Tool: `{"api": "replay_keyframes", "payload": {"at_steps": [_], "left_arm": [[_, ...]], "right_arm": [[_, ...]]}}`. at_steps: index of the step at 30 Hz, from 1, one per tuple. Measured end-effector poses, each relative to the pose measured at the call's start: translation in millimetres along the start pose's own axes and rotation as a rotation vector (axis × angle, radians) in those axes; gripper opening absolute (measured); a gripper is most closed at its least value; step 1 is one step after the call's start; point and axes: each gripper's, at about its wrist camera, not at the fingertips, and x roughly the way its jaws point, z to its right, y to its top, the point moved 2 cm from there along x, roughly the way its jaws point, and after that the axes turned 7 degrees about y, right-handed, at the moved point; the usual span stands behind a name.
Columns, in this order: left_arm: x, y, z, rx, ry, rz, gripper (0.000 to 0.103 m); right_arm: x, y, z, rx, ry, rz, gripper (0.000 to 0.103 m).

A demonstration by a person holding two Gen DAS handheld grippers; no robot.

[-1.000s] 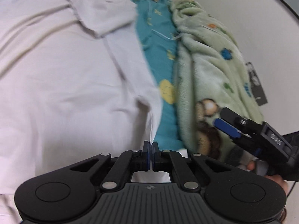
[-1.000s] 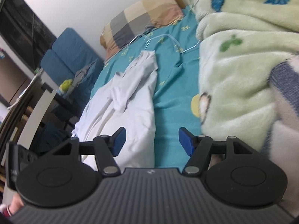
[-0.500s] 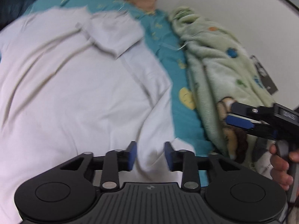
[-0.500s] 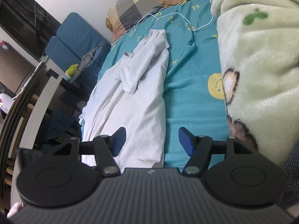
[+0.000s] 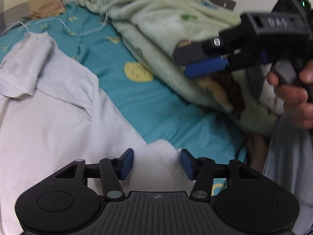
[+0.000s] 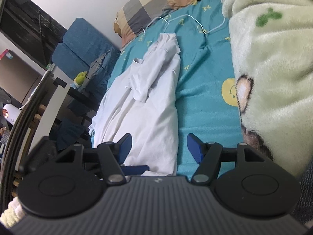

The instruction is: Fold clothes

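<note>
The white shirt (image 6: 148, 101) is lying lengthwise along the bed's (image 6: 203, 105) left edge, collar toward the pillow (image 6: 156, 5). The left gripper (image 5: 156, 163) is closing, pads straddling the hem corner (not pressing it). The right gripper (image 6: 158, 146) is hanging spread, grasping nothing.

Left gripper (image 5: 156, 163) closing over white shirt (image 5: 58, 117) hem — fingers (image 5: 126, 163) not touching.
</note>
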Motion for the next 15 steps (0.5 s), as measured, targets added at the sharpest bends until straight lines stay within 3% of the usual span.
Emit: {"api": "replay_keyframes", "payload": {"at_steps": [1,2,8,13,15], "left_arm": [[2.8,-1.2,0.1,0.006,-0.023,-0.013,0.008],[2.0,-2.7,1.1,0.011,-0.052,-0.019,0.005],[-45.0,-17.4,21.1,0.132,-0.184,0.056,0.005],[-51.8,-39.8,26.8,0.168,-0.161,0.007,0.009],[-46.7,-51.2,30.9,0.156,-0.141,-0.015,0.015]], "right_arm": [[1.7,0.2,1.5,0.005,0.000,-0.004,0.066],[3.4,0.5,2.8,0.009,0.000,-0.008,0.066],[8.7,-1.2,-2.0,-0.017,0.026,-0.027,0.066],[14.4,-6.4,-13.1,-0.046,0.098,-0.072,0.063],[18.7,-12.7,-21.2,-0.079,0.098,-0.100,0.050]]}}
